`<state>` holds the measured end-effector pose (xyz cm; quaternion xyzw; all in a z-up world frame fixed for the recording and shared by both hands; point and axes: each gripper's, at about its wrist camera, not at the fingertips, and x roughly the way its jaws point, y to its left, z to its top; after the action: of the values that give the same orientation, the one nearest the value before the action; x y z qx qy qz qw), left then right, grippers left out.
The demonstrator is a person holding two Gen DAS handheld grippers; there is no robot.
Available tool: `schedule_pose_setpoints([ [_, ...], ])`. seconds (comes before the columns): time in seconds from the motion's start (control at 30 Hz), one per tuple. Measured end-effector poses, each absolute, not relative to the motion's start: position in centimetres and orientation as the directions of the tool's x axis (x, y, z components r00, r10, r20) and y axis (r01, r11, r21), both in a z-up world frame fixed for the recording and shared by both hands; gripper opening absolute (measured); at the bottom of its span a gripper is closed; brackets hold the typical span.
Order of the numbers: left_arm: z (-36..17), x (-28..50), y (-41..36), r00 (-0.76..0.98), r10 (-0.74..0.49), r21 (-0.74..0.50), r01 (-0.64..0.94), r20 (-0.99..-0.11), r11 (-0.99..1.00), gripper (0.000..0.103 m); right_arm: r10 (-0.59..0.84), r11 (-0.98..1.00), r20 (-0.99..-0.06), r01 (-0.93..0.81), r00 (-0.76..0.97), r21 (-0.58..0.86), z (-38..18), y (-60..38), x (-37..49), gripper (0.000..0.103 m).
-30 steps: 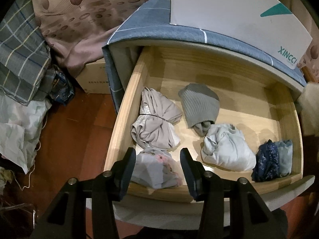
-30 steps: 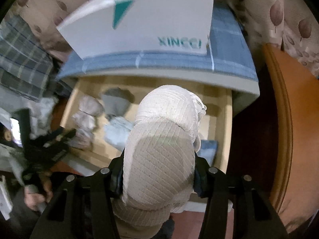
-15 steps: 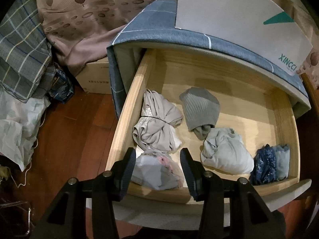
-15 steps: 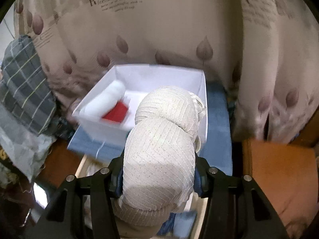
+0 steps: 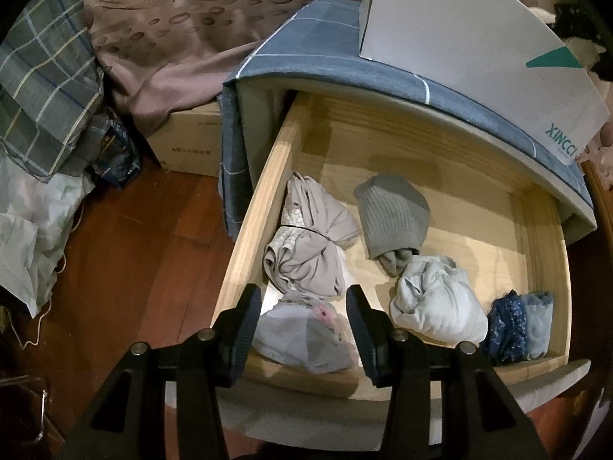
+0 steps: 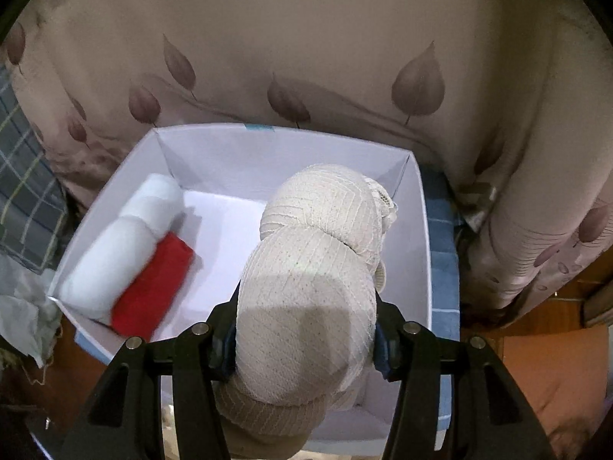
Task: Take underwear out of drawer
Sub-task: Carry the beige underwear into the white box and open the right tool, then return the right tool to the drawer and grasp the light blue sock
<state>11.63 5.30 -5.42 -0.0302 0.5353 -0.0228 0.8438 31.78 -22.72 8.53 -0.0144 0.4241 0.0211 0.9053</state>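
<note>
Underwear remains in the drawer, as the left wrist view shows: a beige bundle lies along the left wall, a grey ribbed piece sits near the middle, a pale blue-white bundle lies toward the front edge, a dark blue piece occupies the front right corner, and a pale floral bundle lies against the front edge at the left. By this count the task is judged to be partly done, with five items left to remove. The left tongs stand partly open above the pale floral bundle, one finger to either side of it; the pads do not appear to press on it, and whether they touch it cannot be told. In the right wrist view, the right tongs grip a cream ribbed roll between the pads, the jaws having just eased slightly apart with the roll between them. The roll hangs over the open white box, near its front right corner. A white roll and a red piece already lie inside, along the left wall of the box. Release of the cream roll is judged to be the step in hand.
</note>
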Motion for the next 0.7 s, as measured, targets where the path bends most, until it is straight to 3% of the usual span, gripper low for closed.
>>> schedule_pose_setpoints([
  [0.3, -5.4, 11.6, 5.2, 0.423, -0.075, -0.078, 0.010, -0.903, 0.997, 0.047, 0.028, 0.999, -0.801, -0.042, 0.598, 0.004, 6.0, -23.3, 32.7, 0.060],
  [0.4, -5.3, 11.6, 5.2, 0.428, -0.073, -0.078, 0.005, -0.901, 0.997, 0.047, 0.033, 0.999, -0.794, -0.035, 0.607, 0.014, 6.7, -23.3, 32.4, 0.065],
  [0.7, -5.3, 11.6, 5.3, 0.428, -0.077, -0.081, 0.008, -0.901, 0.997, 0.047, 0.103, 0.993, -0.772, -0.114, 0.627, 0.040, 11.4, -23.6, 26.4, 0.065],
])
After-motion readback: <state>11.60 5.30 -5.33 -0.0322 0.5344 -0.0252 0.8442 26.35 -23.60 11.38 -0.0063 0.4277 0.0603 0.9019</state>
